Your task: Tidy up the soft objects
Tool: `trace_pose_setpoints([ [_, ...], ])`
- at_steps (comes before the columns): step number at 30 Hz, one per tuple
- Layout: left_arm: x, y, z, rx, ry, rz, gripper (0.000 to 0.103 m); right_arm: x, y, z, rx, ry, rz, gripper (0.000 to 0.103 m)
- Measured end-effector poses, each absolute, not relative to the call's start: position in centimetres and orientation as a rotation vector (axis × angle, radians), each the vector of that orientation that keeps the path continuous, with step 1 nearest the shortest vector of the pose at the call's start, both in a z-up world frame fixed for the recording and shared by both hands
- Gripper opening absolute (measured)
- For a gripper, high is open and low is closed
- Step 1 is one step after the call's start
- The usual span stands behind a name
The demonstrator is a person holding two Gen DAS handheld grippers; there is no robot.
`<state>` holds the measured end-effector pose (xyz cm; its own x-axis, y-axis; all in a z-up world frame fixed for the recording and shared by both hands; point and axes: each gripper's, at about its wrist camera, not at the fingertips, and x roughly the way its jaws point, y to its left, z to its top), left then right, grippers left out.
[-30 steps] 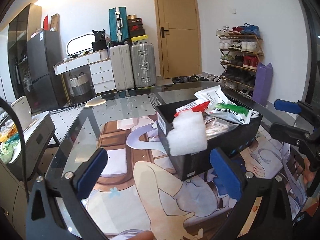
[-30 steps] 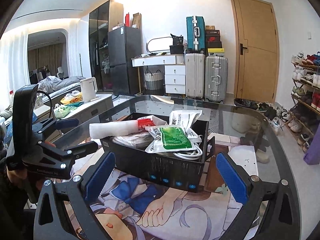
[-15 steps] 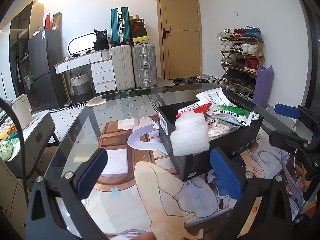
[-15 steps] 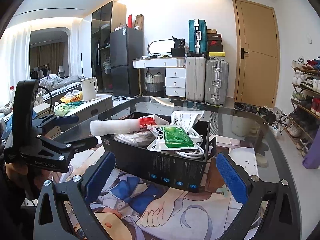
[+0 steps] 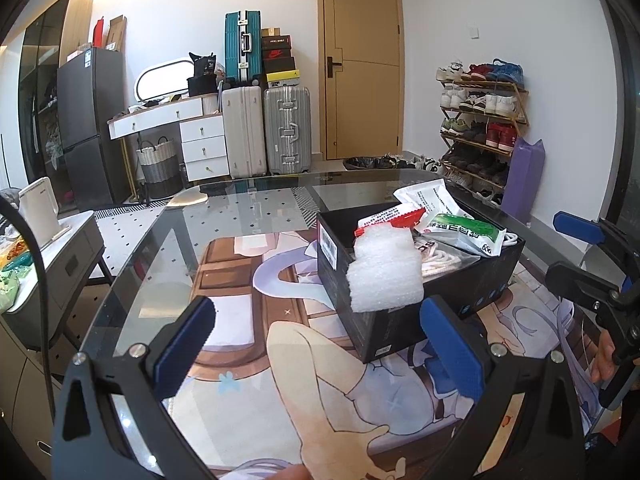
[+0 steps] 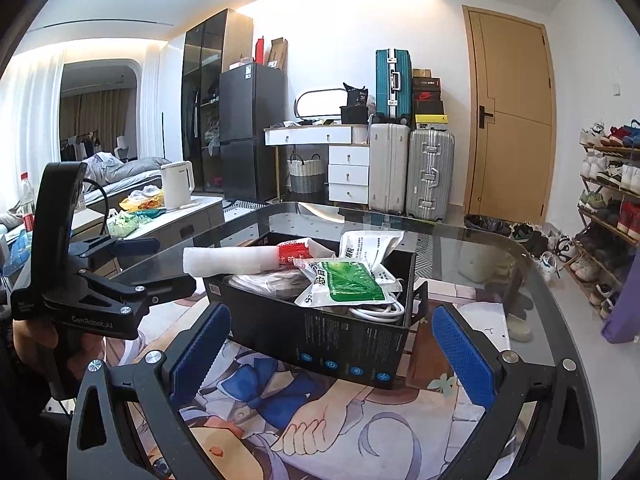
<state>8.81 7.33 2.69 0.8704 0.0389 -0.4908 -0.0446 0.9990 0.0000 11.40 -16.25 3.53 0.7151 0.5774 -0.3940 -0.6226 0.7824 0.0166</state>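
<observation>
Both my left gripper [image 5: 316, 350] and right gripper [image 6: 330, 348] gape empty; foam roll [image 5: 386, 274] overhanging the box [image 6: 344, 344] at nine o'clock may topple.

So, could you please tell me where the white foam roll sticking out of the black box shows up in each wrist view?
Left wrist: white foam roll right of centre, end-on, over the black box's near corner.
Right wrist: white foam roll left of centre, lying sideways, overhanging the box's left end.
Shared landmark: the green packet in the box.
</observation>
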Motion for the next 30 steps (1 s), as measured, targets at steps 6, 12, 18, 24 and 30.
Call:
trace_pose_setpoints([
  [6,8.78,6.82,2.71,0.014,0.510,0.046,0.103,11.54,-16.20,3.46,-0.123,0.398,0.668,0.103],
  [12,8.80,6.55,2.67,0.021,0.510,0.047,0.103,11.44,-16.28,3.37,-0.125,0.391,0.677,0.103],
  [18,8.79,6.54,2.67,0.021,0.510,0.047,0.103,11.38,-16.18,3.36,-0.127,0.391,0.676,0.103],
  [24,8.80,6.55,2.68,0.021,0.509,0.047,0.103,11.32,-16.18,3.39,-0.125,0.390,0.676,0.103],
  [30,8.82,6.55,2.68,0.021,0.510,0.047,0.103,11.32,-16.19,3.39,-0.126,0.391,0.675,0.103],
])
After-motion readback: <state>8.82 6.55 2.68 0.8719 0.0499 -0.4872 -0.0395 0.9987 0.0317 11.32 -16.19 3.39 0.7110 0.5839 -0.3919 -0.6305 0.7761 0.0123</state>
